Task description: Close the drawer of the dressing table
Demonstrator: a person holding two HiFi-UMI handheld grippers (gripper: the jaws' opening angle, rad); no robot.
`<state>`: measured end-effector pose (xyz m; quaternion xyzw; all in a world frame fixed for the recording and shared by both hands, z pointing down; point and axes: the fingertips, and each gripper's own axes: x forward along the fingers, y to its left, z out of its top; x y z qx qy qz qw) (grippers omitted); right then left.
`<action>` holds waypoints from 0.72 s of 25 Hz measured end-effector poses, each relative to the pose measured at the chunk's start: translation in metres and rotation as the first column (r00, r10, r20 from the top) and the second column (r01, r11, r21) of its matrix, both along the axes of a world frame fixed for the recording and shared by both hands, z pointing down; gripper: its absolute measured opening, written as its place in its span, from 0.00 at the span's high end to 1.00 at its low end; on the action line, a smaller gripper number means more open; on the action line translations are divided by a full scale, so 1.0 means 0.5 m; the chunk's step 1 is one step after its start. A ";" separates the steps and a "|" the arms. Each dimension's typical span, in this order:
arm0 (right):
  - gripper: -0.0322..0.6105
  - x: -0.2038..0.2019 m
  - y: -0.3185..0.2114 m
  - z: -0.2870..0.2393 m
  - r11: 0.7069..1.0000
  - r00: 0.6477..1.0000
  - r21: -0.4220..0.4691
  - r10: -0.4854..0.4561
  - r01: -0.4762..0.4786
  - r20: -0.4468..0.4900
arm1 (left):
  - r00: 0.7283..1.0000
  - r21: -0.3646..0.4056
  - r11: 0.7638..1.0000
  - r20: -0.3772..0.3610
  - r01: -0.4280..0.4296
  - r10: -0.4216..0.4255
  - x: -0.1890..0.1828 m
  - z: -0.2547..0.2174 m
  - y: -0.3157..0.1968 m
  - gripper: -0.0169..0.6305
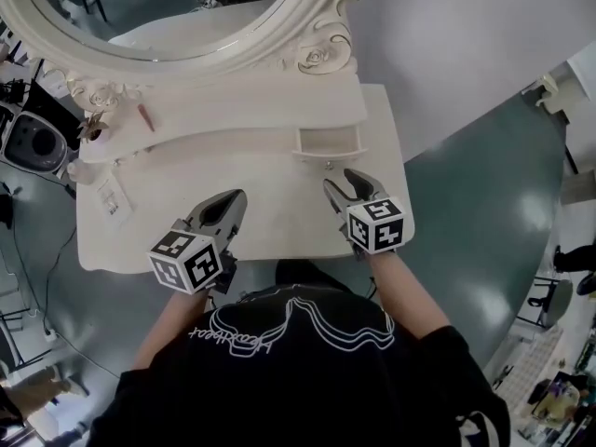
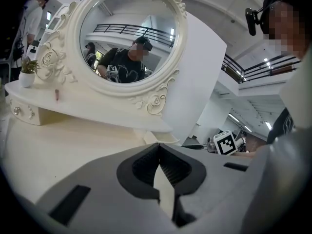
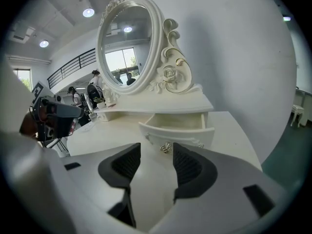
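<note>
The white dressing table (image 1: 242, 170) has an oval mirror (image 1: 168, 12) and a raised shelf. Under the shelf's right end a small drawer (image 1: 328, 142) stands pulled out and looks bare inside. My right gripper (image 1: 347, 186) hovers over the tabletop just in front of it, open with nothing between its fingers. In the right gripper view the drawer (image 3: 178, 126) and its metal knob (image 3: 166, 147) lie just beyond my right gripper (image 3: 156, 156). My left gripper (image 1: 223, 210) is over the table's middle front, shut and holding nothing. Its tips meet in the left gripper view (image 2: 158, 147).
A small potted plant (image 1: 93, 128) and a thin red stick (image 1: 146, 117) sit on the shelf's left part. A clear flat item (image 1: 112, 198) lies on the left tabletop. A white wall panel (image 1: 466, 45) stands behind the table. Black equipment (image 1: 33, 142) and cables are on the floor at left.
</note>
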<state>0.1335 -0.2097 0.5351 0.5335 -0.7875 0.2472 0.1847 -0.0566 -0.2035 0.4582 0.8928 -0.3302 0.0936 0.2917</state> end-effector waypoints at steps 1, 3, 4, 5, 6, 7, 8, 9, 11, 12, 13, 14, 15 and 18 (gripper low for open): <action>0.64 0.001 -0.007 0.009 1.000 1.000 -0.007 0.006 -0.006 -0.002 | 1.000 -0.002 1.000 0.001 0.006 -0.006 -0.004 0.003 -0.007 0.97; 0.65 0.006 -0.021 0.029 1.000 1.000 -0.016 0.020 -0.020 -0.016 | 1.000 -0.008 1.000 0.003 0.017 -0.017 -0.011 0.009 -0.017 0.97; 0.66 0.009 -0.026 0.038 0.999 0.999 -0.020 0.026 -0.027 -0.029 | 1.000 -0.011 1.000 0.004 0.021 -0.021 -0.013 0.013 -0.021 0.97; 0.67 0.011 -0.030 0.048 0.999 0.999 -0.025 0.031 -0.032 -0.040 | 1.000 -0.014 1.000 0.006 0.024 -0.024 -0.015 0.016 -0.023 0.97; 0.67 0.012 -0.032 0.057 0.999 0.998 -0.029 0.036 -0.037 -0.046 | 1.000 -0.017 1.000 0.008 0.027 -0.026 -0.017 0.019 -0.025 0.97; 0.67 0.013 -0.035 0.064 0.999 0.998 -0.032 0.040 -0.041 -0.047 | 1.000 -0.019 0.999 0.010 0.029 -0.028 -0.018 0.023 -0.028 0.97; 0.68 0.013 -0.039 0.070 0.998 0.998 -0.035 0.043 -0.044 -0.047 | 0.999 -0.022 0.999 0.011 0.031 -0.031 -0.018 0.026 -0.031 0.97; 0.69 0.013 -0.042 0.076 0.998 0.998 -0.039 0.044 -0.046 -0.047 | 0.999 -0.026 0.999 0.011 0.034 -0.034 -0.018 0.030 -0.033 0.97; 0.70 0.014 -0.047 0.083 0.998 0.998 -0.045 0.046 -0.049 -0.047 | 0.999 -0.036 0.999 0.012 0.038 -0.038 -0.017 0.037 -0.036 0.97; 0.71 0.014 -0.050 0.085 0.998 0.998 -0.046 0.048 -0.050 -0.045 | 0.999 -0.040 0.998 0.013 0.039 -0.038 -0.016 0.040 -0.038 0.97; 0.72 0.013 -0.053 0.085 0.998 0.998 -0.046 0.050 -0.052 -0.042 | 0.999 -0.044 0.998 0.016 0.037 -0.037 -0.015 0.042 -0.040 0.97; 0.72 0.012 -0.056 0.085 0.998 0.998 -0.044 0.052 -0.054 -0.039 | 0.999 -0.045 0.998 0.020 0.035 -0.034 -0.014 0.044 -0.043 0.97; 0.74 0.010 -0.058 0.085 0.998 0.998 -0.042 0.054 -0.055 -0.035 | 0.999 -0.046 0.998 0.023 0.032 -0.031 -0.013 0.047 -0.045 0.97; 0.77 0.011 -0.060 0.085 0.998 0.998 -0.035 0.058 -0.060 -0.034 | 0.999 -0.049 0.998 0.018 0.031 -0.030 -0.008 0.054 -0.049 0.97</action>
